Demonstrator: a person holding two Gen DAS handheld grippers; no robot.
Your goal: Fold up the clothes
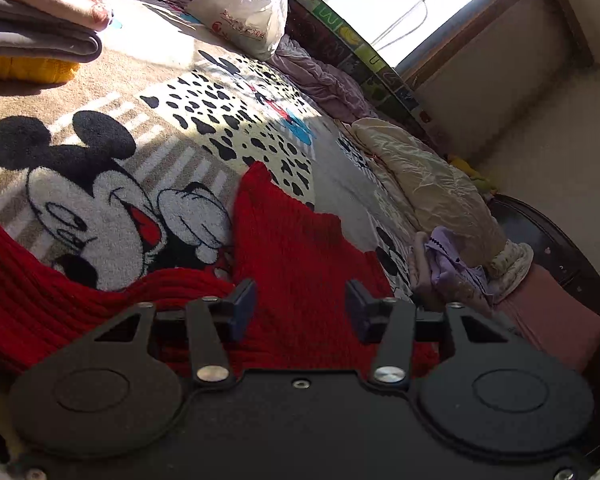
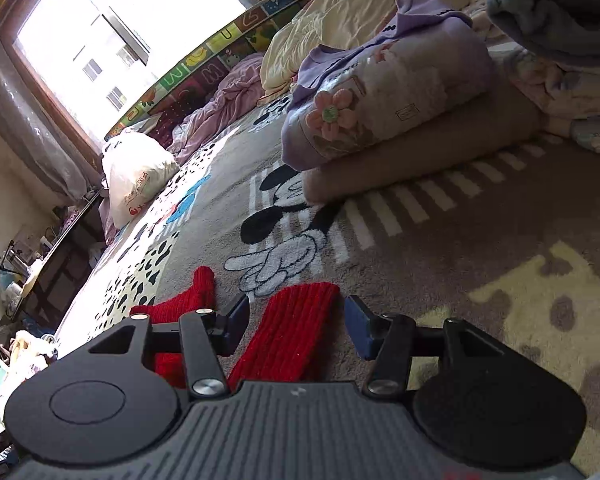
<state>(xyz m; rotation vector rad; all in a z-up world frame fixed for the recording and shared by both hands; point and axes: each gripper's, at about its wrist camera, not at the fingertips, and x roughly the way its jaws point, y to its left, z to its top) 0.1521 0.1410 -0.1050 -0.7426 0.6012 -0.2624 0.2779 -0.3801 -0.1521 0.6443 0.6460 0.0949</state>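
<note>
Sunlight is pouring across a cartoon-mouse blanket [image 1: 112, 200] covering the bed, and both tools are hanging low over it. From the left wrist, the left gripper [image 1: 300, 304] is standing with its jaws parted and nothing between the pads; the red knit sweater [image 1: 292, 248] is lying flat just under and ahead of them, one ribbed part running off to the left edge. From the right wrist, the right gripper [image 2: 296, 320] is likewise parted and holding nothing, with a ribbed red sleeve [image 2: 296, 332] stretching up between the fingers on the blanket and a second red piece [image 2: 188, 304] poking out beside the left finger.

What worries me is the pile itself: the blanket is thick and fuzzy, so a pad closing low could be pinching blanket along with knit and dragging the whole surface. The knit is loose and stretchy too, so I judge that a grip on one layer only could be pulling the fold crooked.

Only the left view is showing the stack of folded laundry [image 1: 40, 28] at the far left and the sweater's broad body. Only the right view is showing the rolled bedding with the flower patch [image 2: 380, 96] close ahead, and the cluttered desk [image 2: 40, 264] by the wall. Both are catching the white plastic bag [image 1: 244, 12] near the window.
</note>
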